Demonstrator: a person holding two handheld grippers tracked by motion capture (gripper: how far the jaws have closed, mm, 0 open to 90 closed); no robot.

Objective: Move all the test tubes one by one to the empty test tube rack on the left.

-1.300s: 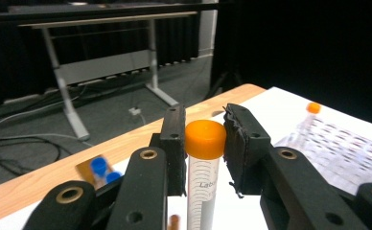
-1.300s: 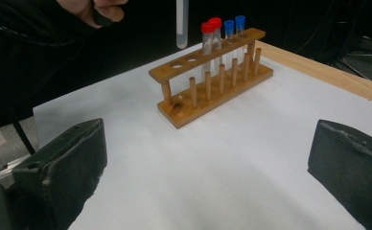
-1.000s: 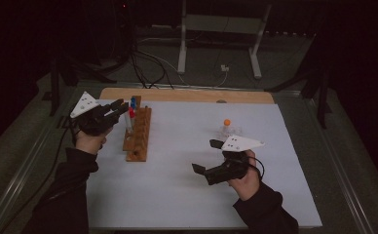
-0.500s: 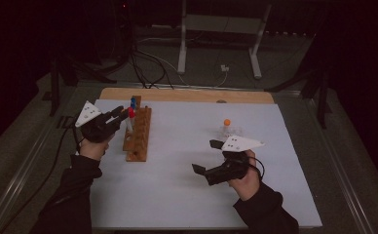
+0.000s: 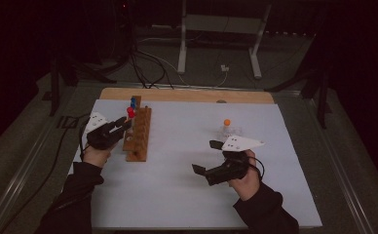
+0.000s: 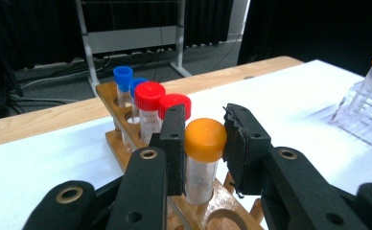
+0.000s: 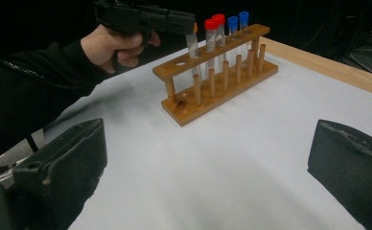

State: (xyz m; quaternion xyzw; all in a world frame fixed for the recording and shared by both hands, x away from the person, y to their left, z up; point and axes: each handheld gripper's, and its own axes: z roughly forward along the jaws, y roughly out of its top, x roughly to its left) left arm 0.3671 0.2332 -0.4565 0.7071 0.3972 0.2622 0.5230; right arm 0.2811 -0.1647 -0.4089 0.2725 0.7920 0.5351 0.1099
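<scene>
The bench (image 5: 187, 195), under its pale sheet, carries a wooden rack (image 5: 139, 134) at the left and a clear rack (image 6: 366, 117) at the right, well apart. Over the last second the left gripper (image 6: 201, 143) has drawn back along the wooden rack toward the person, and its jaws now flank an orange-capped tube (image 6: 203, 158) seated in a hole beside two red-capped tubes (image 6: 162, 108), with two blue-capped tubes (image 6: 129, 86) behind. The left jaw presses the cap; a thin gap shows at the right one, so the jaws look nearly closed, not quite clamped (a release after seating, by my guess, though a fresh grasp looks the same). The right gripper (image 7: 208, 177) has stayed put above bare sheet, jaws wide apart, holding nothing. One more orange-capped tube (image 5: 226, 127) stands in the clear rack, probably next.
</scene>
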